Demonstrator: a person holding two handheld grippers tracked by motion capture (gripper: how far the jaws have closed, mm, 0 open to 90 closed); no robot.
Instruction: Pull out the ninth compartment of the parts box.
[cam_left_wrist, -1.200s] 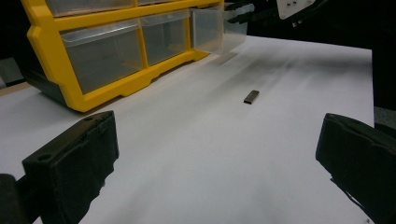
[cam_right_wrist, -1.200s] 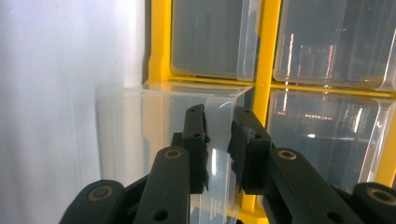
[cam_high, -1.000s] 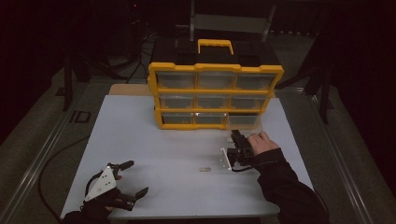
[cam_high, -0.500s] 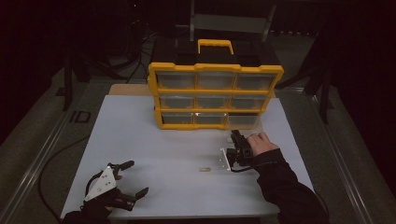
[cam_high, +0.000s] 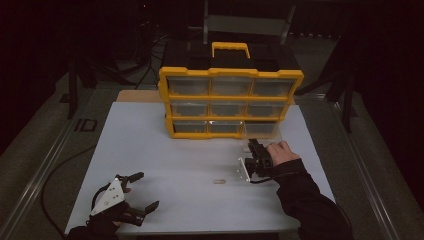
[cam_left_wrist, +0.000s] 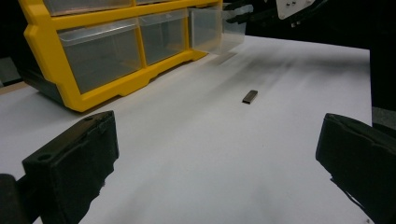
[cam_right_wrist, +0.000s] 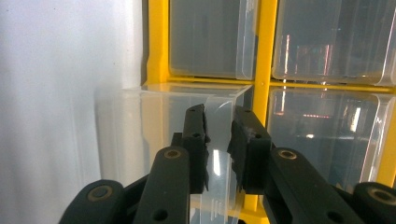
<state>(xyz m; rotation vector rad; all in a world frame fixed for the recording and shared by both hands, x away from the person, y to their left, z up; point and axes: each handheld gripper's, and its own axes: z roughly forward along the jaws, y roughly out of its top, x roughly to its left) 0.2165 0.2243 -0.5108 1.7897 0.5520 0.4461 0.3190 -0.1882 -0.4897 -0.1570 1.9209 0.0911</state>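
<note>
A yellow organizer (cam_high: 230, 75) with clear drawers stands at the back of the white table. Its bottom right drawer (cam_high: 261, 129) is pulled partly out. My right gripper (cam_high: 252, 145) reaches up to that drawer's front. In the right gripper view the clear drawer (cam_right_wrist: 140, 121) juts from the yellow frame (cam_right_wrist: 264, 60), and my right gripper (cam_right_wrist: 218, 140) is shut on its front lip. My left gripper (cam_high: 145, 191) rests at the table's near left corner, wide open with nothing between its jaws. A small dark flat piece (cam_high: 219, 181) lies on the table between the two grippers, also seen as the piece (cam_left_wrist: 250, 96) ahead of the left gripper (cam_left_wrist: 219, 158).
The white table sheet (cam_high: 150, 145) stretches in front of the organizer (cam_left_wrist: 116, 86). Dark floor, cables and stand legs surround the table. A metal rail runs along the left edge.
</note>
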